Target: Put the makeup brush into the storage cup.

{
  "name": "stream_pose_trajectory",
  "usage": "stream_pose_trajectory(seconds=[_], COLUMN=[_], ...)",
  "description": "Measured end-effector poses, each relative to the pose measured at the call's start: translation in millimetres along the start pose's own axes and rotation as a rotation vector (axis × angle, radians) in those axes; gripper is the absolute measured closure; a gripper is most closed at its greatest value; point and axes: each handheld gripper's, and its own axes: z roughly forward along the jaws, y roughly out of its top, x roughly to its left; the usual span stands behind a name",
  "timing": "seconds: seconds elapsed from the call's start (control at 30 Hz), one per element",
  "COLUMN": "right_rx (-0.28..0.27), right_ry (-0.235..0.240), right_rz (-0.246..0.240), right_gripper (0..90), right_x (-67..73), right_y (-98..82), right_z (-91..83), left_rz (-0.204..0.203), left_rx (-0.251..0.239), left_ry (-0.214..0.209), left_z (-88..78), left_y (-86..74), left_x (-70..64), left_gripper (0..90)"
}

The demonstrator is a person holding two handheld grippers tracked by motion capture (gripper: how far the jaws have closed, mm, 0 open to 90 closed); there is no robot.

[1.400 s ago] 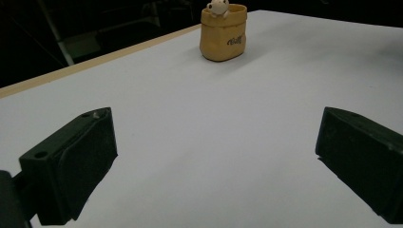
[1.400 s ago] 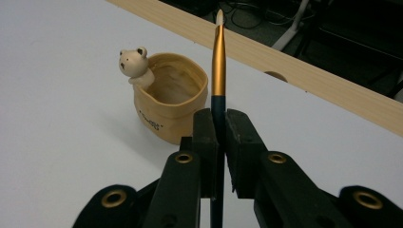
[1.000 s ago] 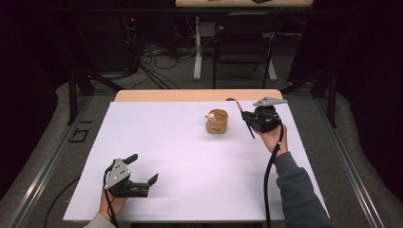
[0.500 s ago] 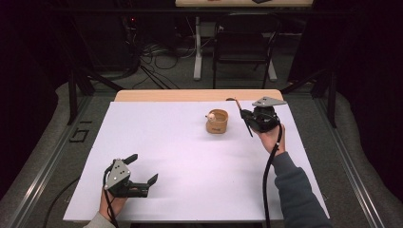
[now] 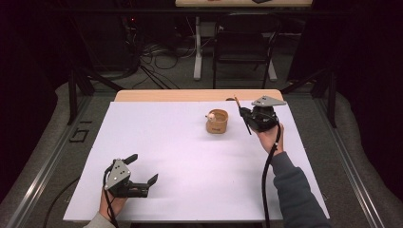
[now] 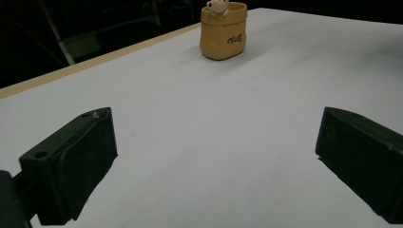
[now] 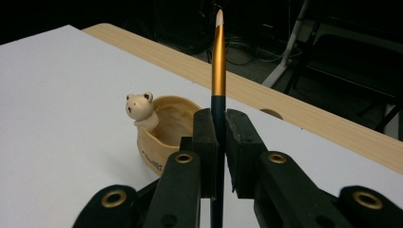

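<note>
Right gripper clamps the pen upright beside the bear pot, poised for insertion; left gripper rests open.

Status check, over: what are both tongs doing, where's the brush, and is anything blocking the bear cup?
Right tongs shut on brush, beside bear cup. Left tongs open, empty. Path clear.

The brush runs off the right gripper view's bottom edge at 6 o'clock, bristle end unseen. The pot's lettering is too small to read. The bear's head is cropped at 12 o'clock.
</note>
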Motion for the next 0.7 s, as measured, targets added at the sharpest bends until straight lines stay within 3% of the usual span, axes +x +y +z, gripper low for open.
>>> stream_pose_trajectory(seconds=[0.7], right_rx=[-0.056], right_ry=[-0.018], right_rz=[-0.003], right_gripper=[83.6], right_x=[4.8], right_y=[6.4], right_z=[4.1], left_rz=[-0.003], left_rx=[0.003], left_ry=[-0.002], left_z=[1.1], left_y=[-0.2], left_x=[-0.3], left_gripper=[0.1])
